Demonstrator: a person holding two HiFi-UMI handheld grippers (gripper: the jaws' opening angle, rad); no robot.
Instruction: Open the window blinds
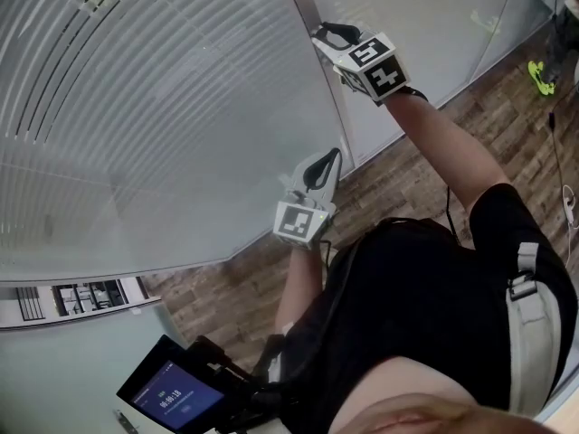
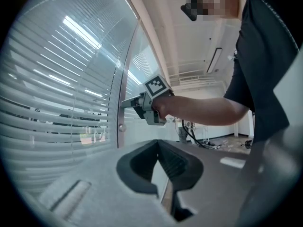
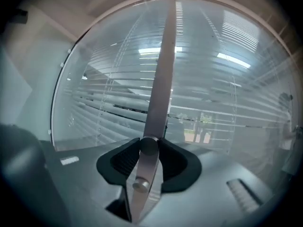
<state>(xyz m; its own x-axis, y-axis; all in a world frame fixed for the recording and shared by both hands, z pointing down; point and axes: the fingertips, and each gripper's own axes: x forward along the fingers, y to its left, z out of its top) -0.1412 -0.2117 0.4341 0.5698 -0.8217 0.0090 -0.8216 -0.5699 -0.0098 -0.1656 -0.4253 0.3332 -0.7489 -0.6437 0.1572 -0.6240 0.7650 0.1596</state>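
The blinds [image 1: 154, 107] are thin white slats behind glass; in the right gripper view they [image 3: 222, 103] stand part open, with the outdoors showing through. A metal frame post [image 1: 318, 61] divides the panes. My right gripper [image 1: 327, 33] is raised to this post and shut on a round knob [image 3: 148, 145] fixed to it. A smaller stud [image 3: 140, 185] sits just below. The left gripper view shows that gripper [image 2: 130, 103] against the post [image 2: 124, 79]. My left gripper [image 1: 322, 159] hangs lower, apart from the window, jaws together and holding nothing [image 2: 158, 169].
A tablet with a lit screen [image 1: 172, 396] sits at the lower left. A wooden floor [image 1: 407, 165] runs along the window's base. A small green object [image 1: 540, 77] lies on the floor at the far right. Another glass pane [image 1: 425, 16] continues right of the post.
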